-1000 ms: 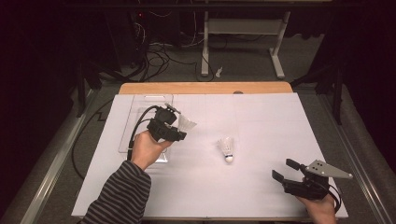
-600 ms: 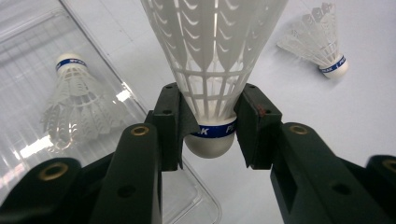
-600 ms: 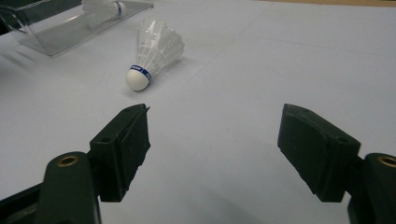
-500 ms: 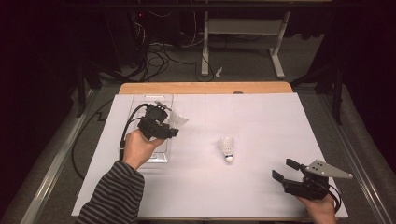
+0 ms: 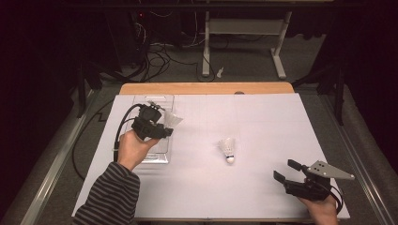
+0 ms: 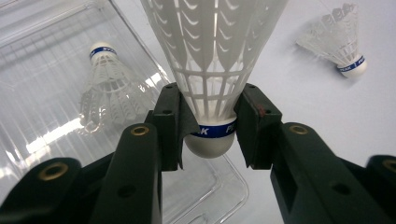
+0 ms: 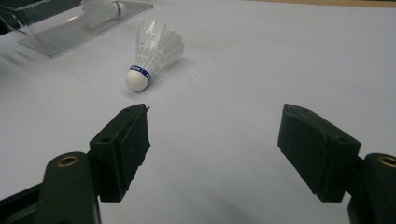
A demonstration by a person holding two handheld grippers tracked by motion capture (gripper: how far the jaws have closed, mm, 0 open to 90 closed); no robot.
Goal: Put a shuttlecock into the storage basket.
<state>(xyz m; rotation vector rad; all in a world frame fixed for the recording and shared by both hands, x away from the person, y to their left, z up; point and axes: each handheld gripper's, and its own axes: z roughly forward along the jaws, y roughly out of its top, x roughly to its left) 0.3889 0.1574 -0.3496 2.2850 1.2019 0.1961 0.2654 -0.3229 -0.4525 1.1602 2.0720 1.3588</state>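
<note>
Over clear tray [image 5: 158,154], left gripper [image 5: 162,127] with shuttlecock [image 5: 172,120] shifted left

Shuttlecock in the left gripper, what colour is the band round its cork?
Blue with white lettering, on the shuttlecock; clearest in the left gripper view.

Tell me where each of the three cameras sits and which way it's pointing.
High view: above the person's side, looking forward and down on the white table; both forearms and tongs show.
Left gripper view: rides the left tongs, looking along their jaws, closed on a shuttlecock over the clear tray.
Right gripper view: rides the right tongs, low over the table, jaws apart.
Shared: the loose shuttlecock on the table appears in all three.
</note>
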